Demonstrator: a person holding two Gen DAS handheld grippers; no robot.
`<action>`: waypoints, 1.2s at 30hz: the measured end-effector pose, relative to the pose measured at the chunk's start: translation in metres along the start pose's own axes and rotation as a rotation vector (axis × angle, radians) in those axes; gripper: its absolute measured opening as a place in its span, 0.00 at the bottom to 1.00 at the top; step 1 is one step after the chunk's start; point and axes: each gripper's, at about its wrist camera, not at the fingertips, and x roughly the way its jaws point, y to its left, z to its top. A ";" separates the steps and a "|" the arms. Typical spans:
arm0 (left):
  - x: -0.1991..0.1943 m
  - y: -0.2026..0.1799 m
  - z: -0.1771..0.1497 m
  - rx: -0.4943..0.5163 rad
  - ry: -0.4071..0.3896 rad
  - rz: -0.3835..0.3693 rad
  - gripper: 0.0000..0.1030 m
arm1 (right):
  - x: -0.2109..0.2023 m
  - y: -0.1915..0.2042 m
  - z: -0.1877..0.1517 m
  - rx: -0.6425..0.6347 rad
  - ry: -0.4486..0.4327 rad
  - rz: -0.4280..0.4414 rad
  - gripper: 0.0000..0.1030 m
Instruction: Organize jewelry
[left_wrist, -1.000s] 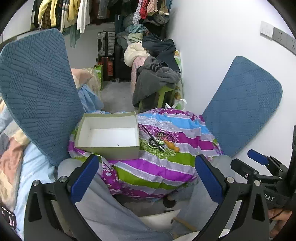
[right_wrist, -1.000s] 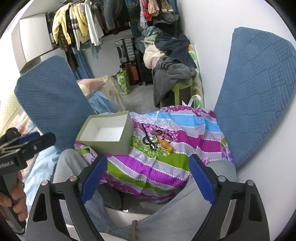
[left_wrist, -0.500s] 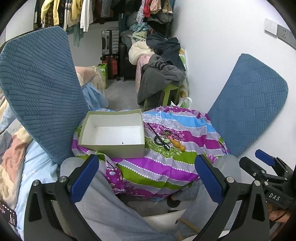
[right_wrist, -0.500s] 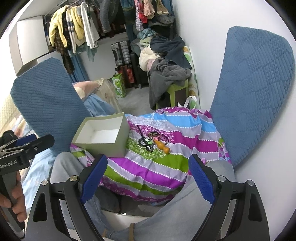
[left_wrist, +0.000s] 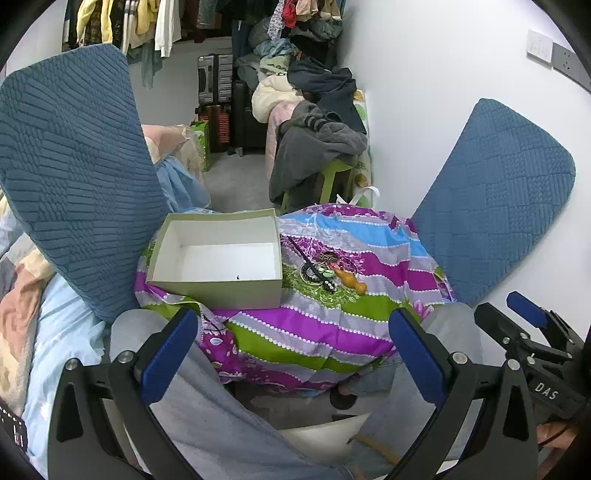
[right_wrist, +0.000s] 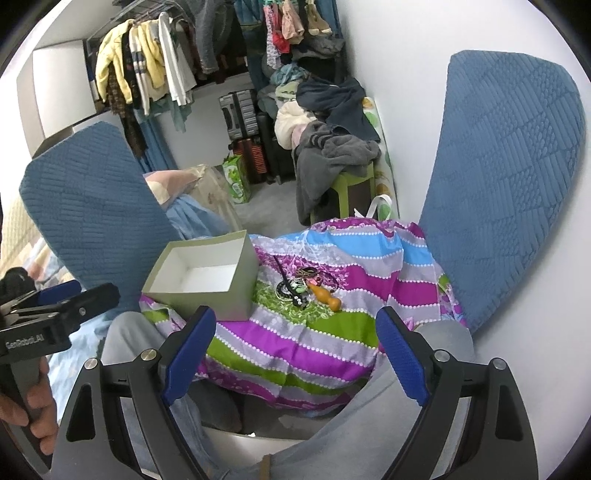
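Observation:
An open grey-green box (left_wrist: 218, 258) with a white inside sits on a striped purple, green and blue cloth (left_wrist: 332, 314); it also shows in the right wrist view (right_wrist: 207, 280). A small pile of jewelry (left_wrist: 325, 273) with a black cord and an orange gourd pendant (left_wrist: 351, 282) lies just right of the box, and shows in the right wrist view (right_wrist: 303, 286). My left gripper (left_wrist: 291, 347) is open and empty, held back from the cloth. My right gripper (right_wrist: 295, 350) is open and empty, also short of the cloth.
Two blue quilted cushions (left_wrist: 74, 177) (left_wrist: 491, 206) stand at either side of the cloth. The person's grey-trousered knees (left_wrist: 147, 332) are under its near edge. A green stool heaped with clothes (left_wrist: 317, 147), suitcases and a clothes rail are behind. A white wall is on the right.
Both cameras have shifted slightly; the box and jewelry sit a little lower and nearer in view. Both grippers stay open and empty.

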 end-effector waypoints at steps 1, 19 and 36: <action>0.000 -0.001 0.000 0.002 -0.003 0.003 1.00 | 0.000 0.000 0.000 -0.002 0.003 0.003 0.85; 0.043 -0.001 0.005 -0.047 -0.011 -0.035 0.99 | 0.045 -0.011 0.002 -0.071 0.012 0.062 0.75; 0.144 -0.023 0.014 -0.044 0.068 -0.121 0.80 | 0.141 -0.055 -0.008 -0.118 0.088 0.076 0.59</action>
